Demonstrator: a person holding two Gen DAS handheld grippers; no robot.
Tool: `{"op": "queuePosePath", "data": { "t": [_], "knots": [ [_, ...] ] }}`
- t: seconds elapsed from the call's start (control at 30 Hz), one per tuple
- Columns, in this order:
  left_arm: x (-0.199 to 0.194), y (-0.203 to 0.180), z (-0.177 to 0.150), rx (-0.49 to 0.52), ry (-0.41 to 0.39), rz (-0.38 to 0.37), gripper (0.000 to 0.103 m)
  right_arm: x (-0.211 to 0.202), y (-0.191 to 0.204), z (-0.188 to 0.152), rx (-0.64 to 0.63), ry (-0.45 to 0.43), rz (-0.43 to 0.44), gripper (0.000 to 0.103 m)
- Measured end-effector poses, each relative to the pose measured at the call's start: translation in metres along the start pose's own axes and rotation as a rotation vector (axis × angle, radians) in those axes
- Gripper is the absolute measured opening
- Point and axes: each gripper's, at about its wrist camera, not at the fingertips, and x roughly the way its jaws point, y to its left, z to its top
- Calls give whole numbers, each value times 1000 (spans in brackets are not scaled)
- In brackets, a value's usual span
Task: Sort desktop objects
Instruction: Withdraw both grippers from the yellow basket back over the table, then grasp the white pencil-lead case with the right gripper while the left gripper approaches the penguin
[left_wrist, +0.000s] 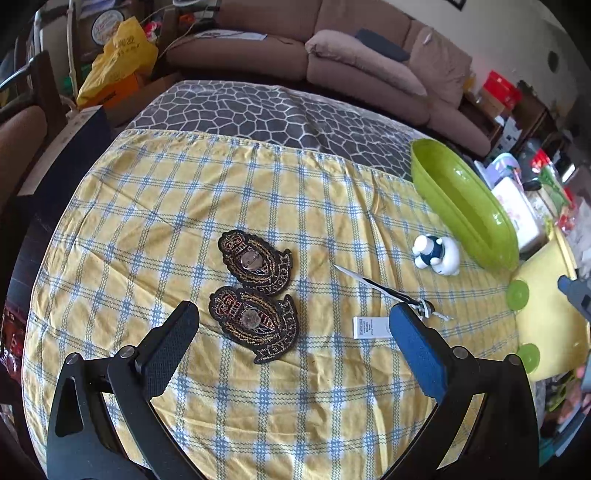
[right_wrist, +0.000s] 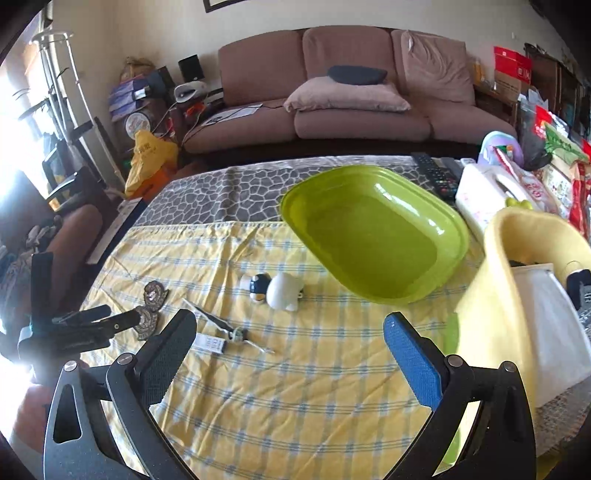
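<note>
both claws, left gripper (left_wrist: 293, 325) and right gripper (right_wrist: 290, 330), are shown released; two black gold-embroidered fabric badges (left_wrist: 255, 295), a white plush toy (left_wrist: 437, 254) and a slim metal blade (left_wrist: 369, 282) remain ahead, the green oval plastic tray (right_wrist: 373, 229) beyond being unfilled.

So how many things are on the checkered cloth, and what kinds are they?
Embroidered badges: 2
Toy figure: 1
Pointed metal tool with a tag: 1
Green tray: 1
Total: 5
</note>
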Motion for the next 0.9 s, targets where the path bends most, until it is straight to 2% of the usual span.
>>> {"op": "queuePosePath", "data": {
  "t": [0.1, 0.27, 0.5, 0.8, 0.9],
  "knots": [
    [-1, 14, 5, -44, -4, -2, 103, 22, 14, -5, 12, 33, 61, 103],
    [-2, 33, 8, -103, -2, -6, 103, 66, 40, -18, 24, 104, 79, 103],
    [-8, 44, 15, -117, -19, 11, 103, 108, 79, -41, -27, 164, 14, 102],
    [-8, 54, 19, -135, -15, 14, 103, 140, 110, -53, -59, 186, -49, 103],
    [-7, 56, 19, -139, -14, 9, 103, 150, 120, -56, -93, 191, -94, 103]
  ]
}}
